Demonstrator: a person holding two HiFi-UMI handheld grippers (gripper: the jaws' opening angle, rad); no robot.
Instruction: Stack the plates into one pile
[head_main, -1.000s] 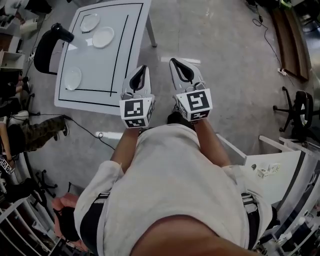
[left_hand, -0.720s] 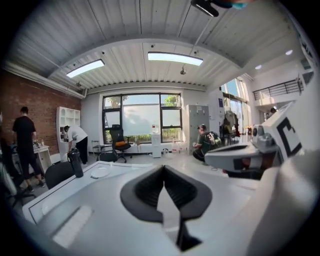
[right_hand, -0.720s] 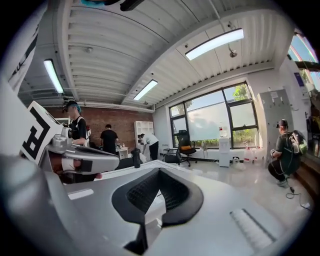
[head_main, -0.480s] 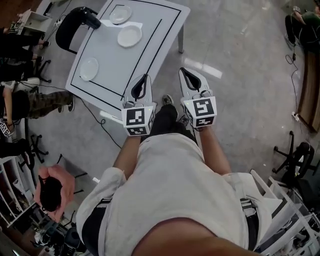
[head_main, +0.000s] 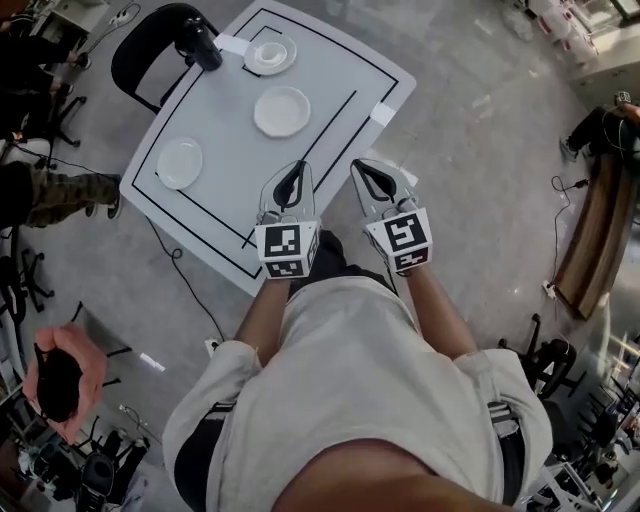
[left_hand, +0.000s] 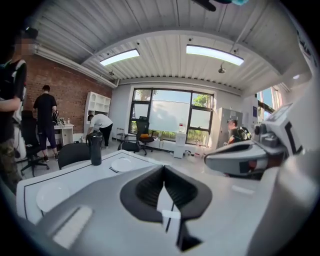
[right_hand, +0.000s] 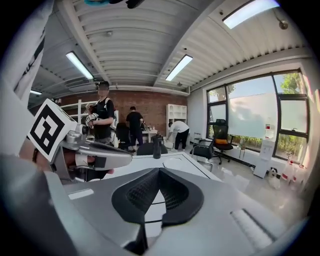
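Nearer than a second ago, your left claw (head_main: 296, 170) and right claw (head_main: 360, 168), both closed and empty, reach the surface (head_main: 335, 80), where three stiff, slippery, breakable plates (head_main: 282, 111) lie apart; grip rims.

Head camera overhead — table (head_main: 225, 150) shared

Grey floor (head_main: 480, 150), brick wall (left_hand: 67, 92), large windows (left_hand: 170, 117)

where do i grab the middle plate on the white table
Probably by its near rim, coming in low from the person's side. The middle plate lies flat and shallow on the table, so only its upturned edge offers something to pinch.
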